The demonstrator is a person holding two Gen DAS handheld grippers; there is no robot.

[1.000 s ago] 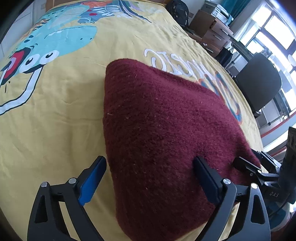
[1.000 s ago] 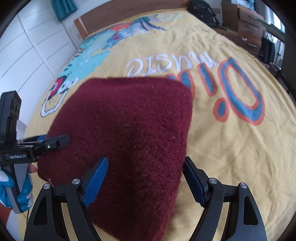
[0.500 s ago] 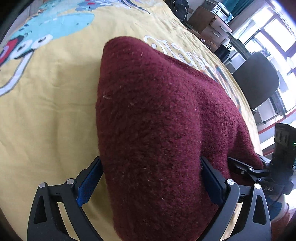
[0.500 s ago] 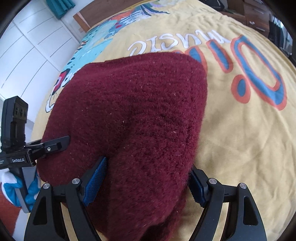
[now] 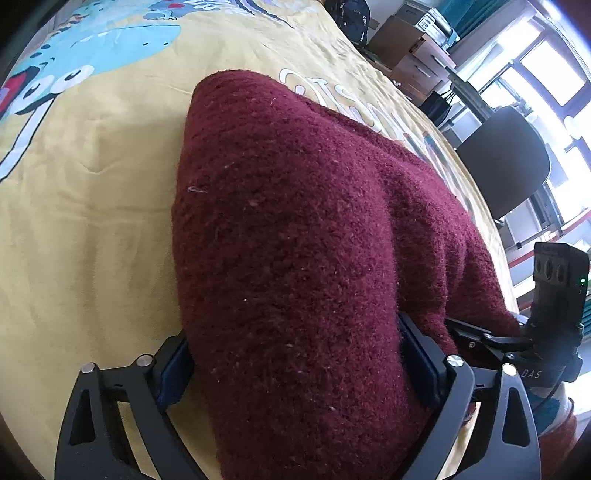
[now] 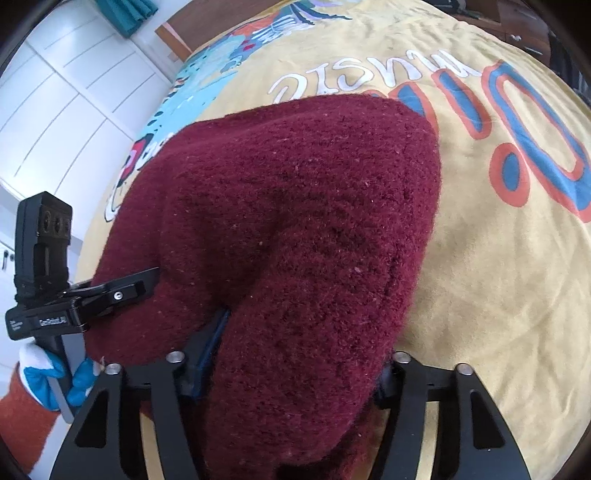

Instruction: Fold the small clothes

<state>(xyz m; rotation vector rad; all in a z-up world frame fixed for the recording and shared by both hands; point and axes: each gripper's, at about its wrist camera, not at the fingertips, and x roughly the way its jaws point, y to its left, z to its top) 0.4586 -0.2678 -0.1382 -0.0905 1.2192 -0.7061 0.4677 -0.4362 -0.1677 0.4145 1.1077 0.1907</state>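
Observation:
A dark red knitted garment (image 5: 295, 240) lies folded on the yellow printed bedspread (image 5: 92, 184). My left gripper (image 5: 295, 369) has its near left corner between its fingers; the jaws stand wide, pressed against the bunched fabric. My right gripper (image 6: 295, 354) has the near right corner (image 6: 303, 258) between its fingers in the same way. Each gripper shows in the other's view, the right one (image 5: 517, 343) at the garment's right edge, the left one (image 6: 110, 291) at its left edge. The fabric rises in a hump between them.
The bedspread (image 6: 498, 240) extends far beyond the garment. A dark office chair (image 5: 506, 162), drawers with boxes (image 5: 413, 55) and a black bag (image 5: 351, 18) stand past the bed's right side. White cupboards (image 6: 66, 92) stand on the left.
Both grippers moved forward onto the garment's near corners and their jaws narrowed onto the fabric. The near edge has bunched up and lifted between them.

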